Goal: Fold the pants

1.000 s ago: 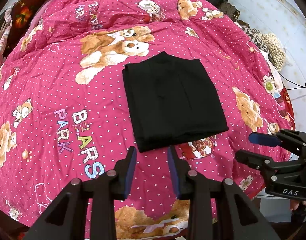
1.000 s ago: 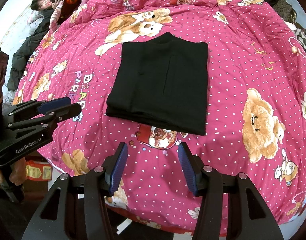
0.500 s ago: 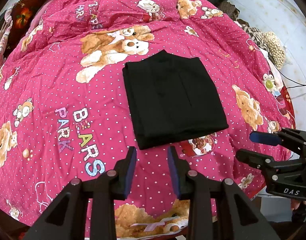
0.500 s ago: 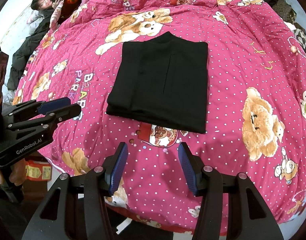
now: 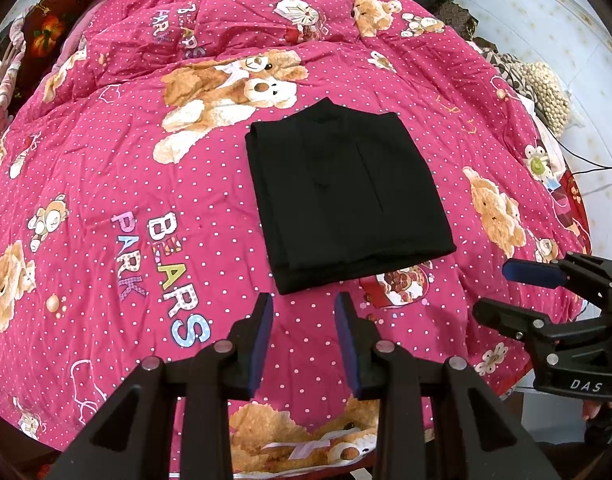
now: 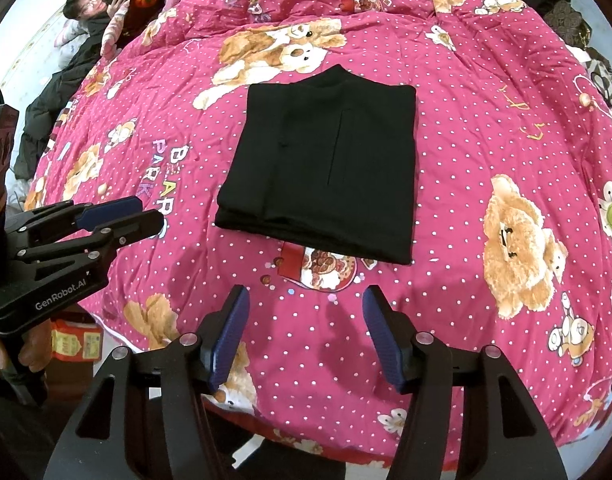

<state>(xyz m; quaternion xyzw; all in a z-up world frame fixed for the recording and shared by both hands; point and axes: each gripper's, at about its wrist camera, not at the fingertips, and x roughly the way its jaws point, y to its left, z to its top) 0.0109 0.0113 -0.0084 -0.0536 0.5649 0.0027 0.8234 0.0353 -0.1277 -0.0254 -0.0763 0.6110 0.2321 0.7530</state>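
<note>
Claws, two in count, are held above the near edge of the bed, both angled steeply downward. The left claw (image 5: 302, 312) is seen released, a moderate gap between its two blue-padded fingers (image 5: 262, 340), nothing gripped. The right claw (image 6: 306, 304) is also empty; its jaws are opening, with only bedding visible between them. Each claw is caught at the side of the other's view: the right one (image 5: 501, 292) at the left camera's right edge, the left one (image 6: 146, 216) at the right camera's left edge.

One pair of black pants (image 6: 325, 168) is noted just beyond the claws, folded into a compact rectangle of several stacked layers, lying flat near the middle of the bed and touched by neither claw.

One pink quilt (image 5: 106, 184), dotted white and printed with teddy bears, is spread beneath. A person (image 6: 86, 4) is noted at the far left corner beyond the quilt.
</note>
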